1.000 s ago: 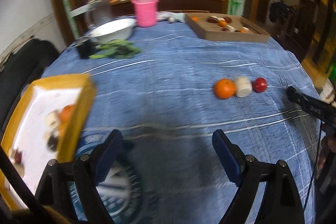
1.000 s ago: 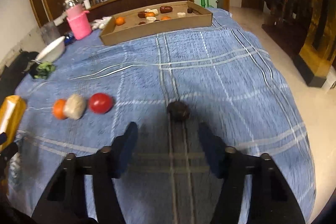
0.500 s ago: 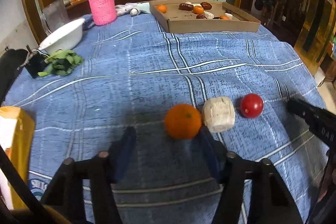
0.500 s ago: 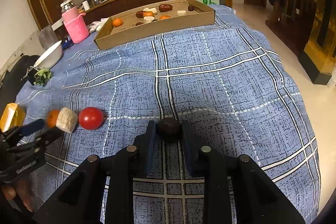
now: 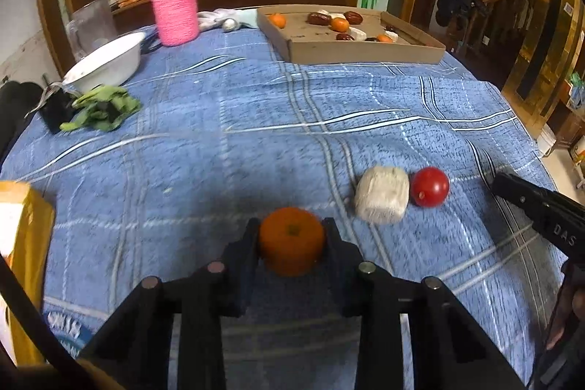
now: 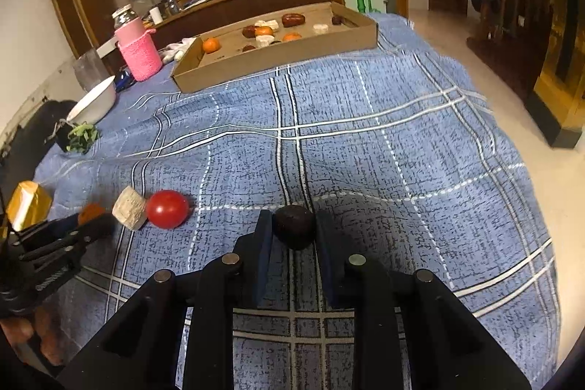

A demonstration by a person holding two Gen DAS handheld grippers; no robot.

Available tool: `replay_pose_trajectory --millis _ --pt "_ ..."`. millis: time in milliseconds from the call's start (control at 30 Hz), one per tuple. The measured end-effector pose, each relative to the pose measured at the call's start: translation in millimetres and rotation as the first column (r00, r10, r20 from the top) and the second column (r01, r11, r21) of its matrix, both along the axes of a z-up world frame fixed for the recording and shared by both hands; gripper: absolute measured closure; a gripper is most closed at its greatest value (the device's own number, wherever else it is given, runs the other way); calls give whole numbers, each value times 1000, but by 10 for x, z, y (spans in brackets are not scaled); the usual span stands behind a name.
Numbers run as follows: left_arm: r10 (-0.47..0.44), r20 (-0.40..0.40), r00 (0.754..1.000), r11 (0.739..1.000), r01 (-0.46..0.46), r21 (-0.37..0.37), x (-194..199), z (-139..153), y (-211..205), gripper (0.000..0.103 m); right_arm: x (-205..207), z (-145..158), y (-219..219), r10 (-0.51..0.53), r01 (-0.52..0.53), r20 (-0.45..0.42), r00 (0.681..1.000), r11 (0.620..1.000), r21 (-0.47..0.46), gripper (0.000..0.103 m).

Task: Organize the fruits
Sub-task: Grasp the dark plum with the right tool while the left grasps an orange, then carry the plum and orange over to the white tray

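My left gripper (image 5: pixel 291 236) is shut on an orange (image 5: pixel 291 240) just above the blue checked tablecloth. A white rough block (image 5: pixel 382 198) and a red tomato (image 5: pixel 429 186) lie right of it. My right gripper (image 6: pixel 294 229) is shut on a dark round fruit (image 6: pixel 294 231). In the right wrist view the tomato (image 6: pixel 167 209), the white block (image 6: pixel 129 207) and the left gripper (image 6: pixel 87 225) with the orange (image 6: pixel 89 211) sit at the left. A cardboard tray (image 5: pixel 360 50) with several fruits stands at the far side of the table; it also shows in the right wrist view (image 6: pixel 278 57).
A yellow-rimmed tray (image 5: pixel 27 233) stands at the left edge. A white bowl (image 5: pixel 106 63), green leaves (image 5: pixel 100 106), a pink knitted bottle (image 5: pixel 175 10) and a black object (image 5: pixel 55 108) sit at the far left. The table's right edge drops to the floor (image 6: pixel 548 170).
My left gripper closed on the orange. My right gripper stayed shut on the dark fruit and barely moved.
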State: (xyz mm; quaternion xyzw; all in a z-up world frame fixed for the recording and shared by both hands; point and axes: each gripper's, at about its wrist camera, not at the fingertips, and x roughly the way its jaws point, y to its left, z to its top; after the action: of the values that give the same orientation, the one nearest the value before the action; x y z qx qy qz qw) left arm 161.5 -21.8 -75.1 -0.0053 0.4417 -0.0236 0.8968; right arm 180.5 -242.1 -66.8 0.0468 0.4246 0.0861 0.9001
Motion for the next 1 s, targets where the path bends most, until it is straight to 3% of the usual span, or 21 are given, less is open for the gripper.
replay_pose_trajectory --millis 567,1000 --pt "87 34 996 996 -87 -17 -1061 281 548 67 -985 254 496 78 -81 41 996 995 56 81" --pt "149 72 986 989 -148 -18 -1512 421 857 68 -1416 307 1014 178 -181 57 982 981 65 81"
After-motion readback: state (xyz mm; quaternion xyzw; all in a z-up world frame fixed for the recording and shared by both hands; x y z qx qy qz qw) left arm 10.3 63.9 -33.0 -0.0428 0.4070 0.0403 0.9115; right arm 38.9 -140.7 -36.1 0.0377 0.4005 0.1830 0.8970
